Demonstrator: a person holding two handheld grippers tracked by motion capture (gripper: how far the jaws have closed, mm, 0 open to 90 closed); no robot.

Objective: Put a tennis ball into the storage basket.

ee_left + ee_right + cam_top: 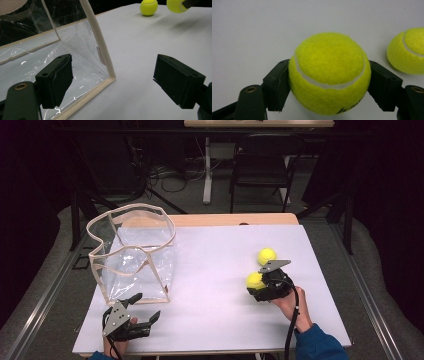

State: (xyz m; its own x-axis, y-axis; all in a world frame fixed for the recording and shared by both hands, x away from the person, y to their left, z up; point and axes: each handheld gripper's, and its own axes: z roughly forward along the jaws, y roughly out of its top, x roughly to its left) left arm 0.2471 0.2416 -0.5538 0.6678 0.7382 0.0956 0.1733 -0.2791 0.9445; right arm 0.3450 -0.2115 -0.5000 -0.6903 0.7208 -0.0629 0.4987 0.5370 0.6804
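So we've got one big table with a flat white top [210, 285] and a strip of bare wood along its far edge. Biggest thing on it is a single clear plastic bag with cream fabric trim [132, 252], standing open at the left side of the table, its mouth gaping upward and kind of wobbly in shape. Then two black handheld grippers, one per hand. Our left gripper [146, 311] sits near the front left corner just in front of the bag; from the left gripper view its jaws are spread wide with nothing between them, and the bag's trimmed bottom corner [110, 77] lies just beyond them, closer to the left jaw, not touching that we can see. Our right gripper [256, 285] is over on the right half of the table, well apart from the bag. Smallest items: two fuzzy yellow tennis balls. The first tennis ball [329, 73] is clamped between the right gripper's jaws, a pad pressed against each side, white seam curving across the front. The left gripper view shows its shadow lying apart beneath it, so it looks lifted a bit off the top. The second tennis ball [267, 256] rests loose on the white surface just beyond the held one, close by but not touching it.
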